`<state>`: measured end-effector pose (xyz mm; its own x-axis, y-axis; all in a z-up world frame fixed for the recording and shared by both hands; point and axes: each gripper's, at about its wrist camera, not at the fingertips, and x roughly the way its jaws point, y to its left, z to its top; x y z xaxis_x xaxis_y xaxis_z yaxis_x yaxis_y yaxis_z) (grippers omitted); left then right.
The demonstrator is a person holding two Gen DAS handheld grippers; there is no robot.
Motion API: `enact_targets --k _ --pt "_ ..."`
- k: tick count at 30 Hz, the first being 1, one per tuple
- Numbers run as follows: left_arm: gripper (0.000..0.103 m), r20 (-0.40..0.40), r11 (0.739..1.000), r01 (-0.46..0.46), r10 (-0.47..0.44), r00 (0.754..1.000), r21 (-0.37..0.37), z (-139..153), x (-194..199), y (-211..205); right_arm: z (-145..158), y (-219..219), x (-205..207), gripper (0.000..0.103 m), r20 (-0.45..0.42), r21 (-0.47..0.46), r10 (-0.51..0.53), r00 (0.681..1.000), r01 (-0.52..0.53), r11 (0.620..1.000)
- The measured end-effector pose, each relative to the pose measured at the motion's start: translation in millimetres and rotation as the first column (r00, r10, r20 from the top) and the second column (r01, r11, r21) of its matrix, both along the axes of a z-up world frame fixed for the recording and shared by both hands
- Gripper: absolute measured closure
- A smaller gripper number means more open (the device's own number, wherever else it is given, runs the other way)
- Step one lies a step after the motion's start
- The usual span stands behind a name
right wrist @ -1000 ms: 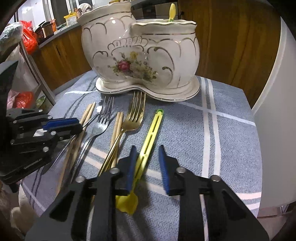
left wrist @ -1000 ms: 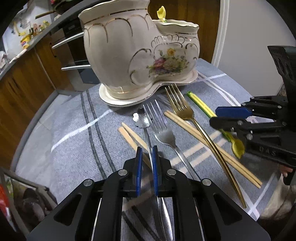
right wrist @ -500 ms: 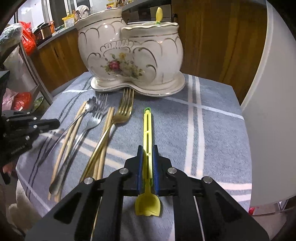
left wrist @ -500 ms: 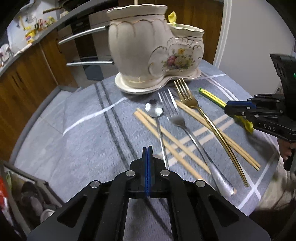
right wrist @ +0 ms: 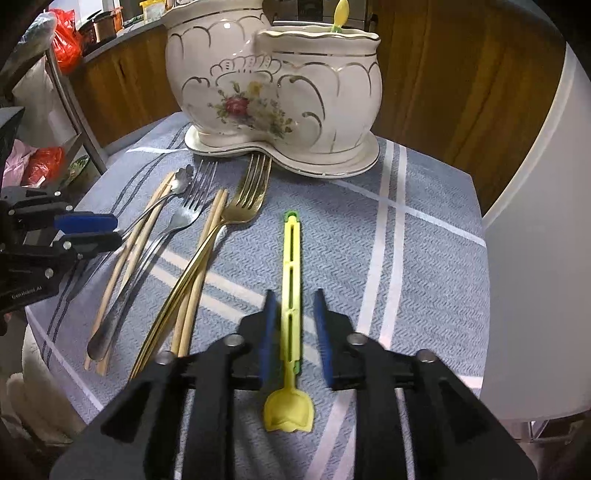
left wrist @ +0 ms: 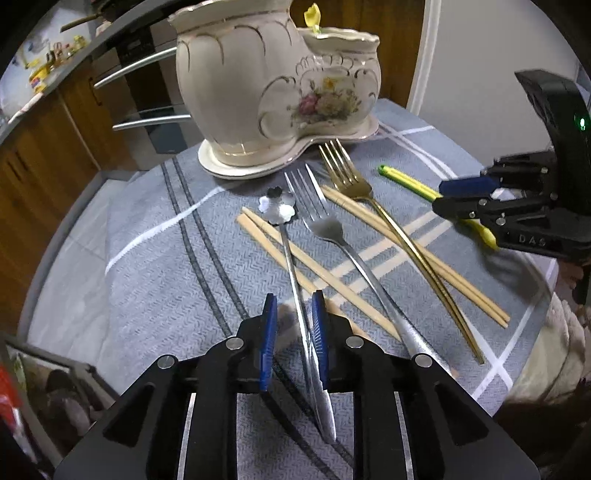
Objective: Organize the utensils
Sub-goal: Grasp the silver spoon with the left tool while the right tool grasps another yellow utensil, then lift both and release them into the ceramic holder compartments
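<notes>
The right gripper [right wrist: 292,330] shows motion blur on its blue pads [right wrist: 266,332]. The yellow spoon [left wrist: 436,195] is partly hidden behind that gripper in the left wrist view. A second yellow utensil [right wrist: 339,14] stands in the ceramic holder [right wrist: 280,92]; only its tip shows. Items on the background shelf [left wrist: 44,66] are too small to identify.

Two sets of matte black plastic tongs are seen. The left tongs [left wrist: 293,325] are built from angular linkage arms joined by round silver pivot screws, and each finger [left wrist: 268,339] is lined with a ribbed blue pad. The right tongs [right wrist: 293,328] are made the same way, with blue pads and silver screws. White "DAS" lettering and a green indicator light are carried on their black body.
</notes>
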<state>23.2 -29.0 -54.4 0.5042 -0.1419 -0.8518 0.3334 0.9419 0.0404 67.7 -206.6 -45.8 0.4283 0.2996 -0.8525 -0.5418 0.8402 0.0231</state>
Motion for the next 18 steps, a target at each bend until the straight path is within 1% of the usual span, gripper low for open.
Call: enact_targets --k 2,5,6,7,8,9,11,14,17,18 --pt "0.083 0.002 1.0 -0.004 0.004 1.0 0.008 -2 3 0 -1 2 6 0.077 -0.013 0.007 0.003 1.0 -0.003 1.0" --pt "0.083 -0.001 1.0 -0.014 0.014 1.0 -0.004 -2 10 2 0 3 13 0.077 -0.021 0.012 0.007 1.0 -0.007 1.0" --pt "0.084 0.0 1.0 -0.013 0.013 1.0 -0.004 -2 12 3 0 3 14 0.077 -0.023 0.017 0.013 1.0 -0.012 1.0" --pt "0.087 0.002 1.0 -0.011 0.011 1.0 -0.004 -2 14 2 0 4 14 0.078 -0.022 0.02 0.019 1.0 -0.019 1.0" --pt "0.094 0.004 1.0 -0.006 0.006 1.0 -0.001 -2 15 2 0 4 14 0.086 -0.016 0.018 0.023 1.0 -0.023 1.0" --pt "0.097 0.005 1.0 -0.002 0.002 1.0 0.004 -2 16 3 0 4 14 0.093 -0.018 0.023 0.021 1.0 -0.021 1.0" --pt "0.099 0.004 1.0 0.003 -0.003 1.0 -0.011 -2 18 6 2 2 12 0.093 -0.011 0.034 0.015 1.0 -0.014 0.999" --pt "0.099 0.016 0.999 0.004 -0.004 1.0 -0.032 -2 16 10 8 0 6 0.093 0.024 0.051 0.007 1.0 -0.008 0.999" --pt "0.099 0.044 0.998 0.003 -0.001 0.999 -0.059 3 10 15 17 -4 1 0.093 0.054 0.096 -0.009 0.999 0.004 0.995" --pt "0.099 0.06 0.998 0.002 0.002 0.998 -0.065 6 7 17 21 -7 -1 0.093 0.067 0.123 -0.016 0.998 0.007 0.992"
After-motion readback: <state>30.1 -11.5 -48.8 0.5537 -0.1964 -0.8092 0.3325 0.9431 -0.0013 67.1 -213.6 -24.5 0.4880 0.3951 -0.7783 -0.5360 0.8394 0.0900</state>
